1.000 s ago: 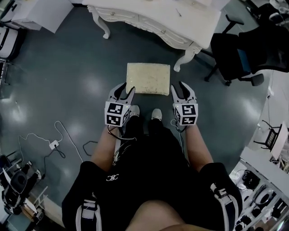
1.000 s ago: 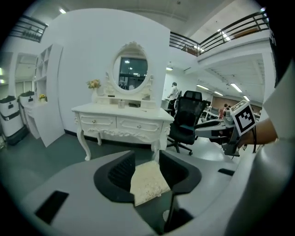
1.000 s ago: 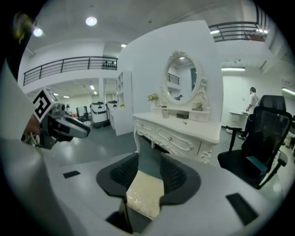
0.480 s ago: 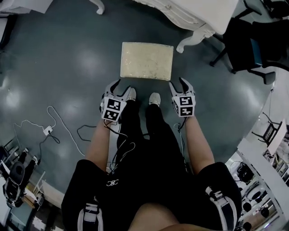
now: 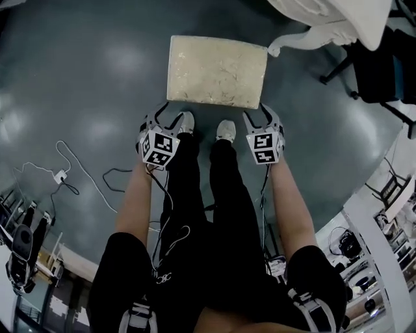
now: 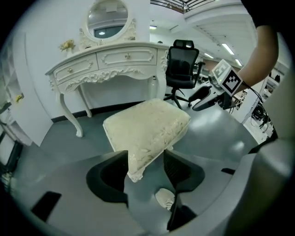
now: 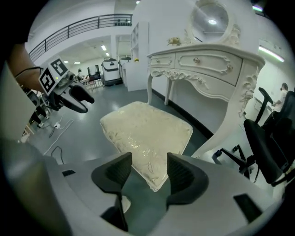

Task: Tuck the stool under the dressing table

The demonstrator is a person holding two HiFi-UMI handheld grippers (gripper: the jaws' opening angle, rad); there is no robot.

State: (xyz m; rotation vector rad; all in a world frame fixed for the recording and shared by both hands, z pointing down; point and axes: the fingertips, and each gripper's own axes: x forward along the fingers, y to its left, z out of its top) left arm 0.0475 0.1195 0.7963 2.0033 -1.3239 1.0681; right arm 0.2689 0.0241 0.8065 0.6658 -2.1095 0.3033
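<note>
The stool (image 5: pixel 217 62) has a cream cushioned top and white legs; it stands on the grey floor just in front of the person's feet. The white dressing table (image 5: pixel 331 19) is beyond it at the top right, apart from it. My left gripper (image 5: pixel 169 110) is at the stool's near left corner and its jaws are opening. In the left gripper view that corner (image 6: pixel 138 161) lies between the jaws, untouched. My right gripper (image 5: pixel 258 112) is at the near right corner, jaws opening too. The right gripper view shows that corner (image 7: pixel 154 177) in the gap with the pads off it.
A black office chair (image 5: pixel 383 71) stands right of the dressing table. A cable with a white plug (image 5: pixel 60 175) lies on the floor at the left. Shelving and gear line the right edge. The person's shoes (image 5: pixel 225 130) are between the grippers.
Both grippers have dropped down to the stool's near corners and their jaws have spread wider. The stool looms larger and the table has slid to the top right.
</note>
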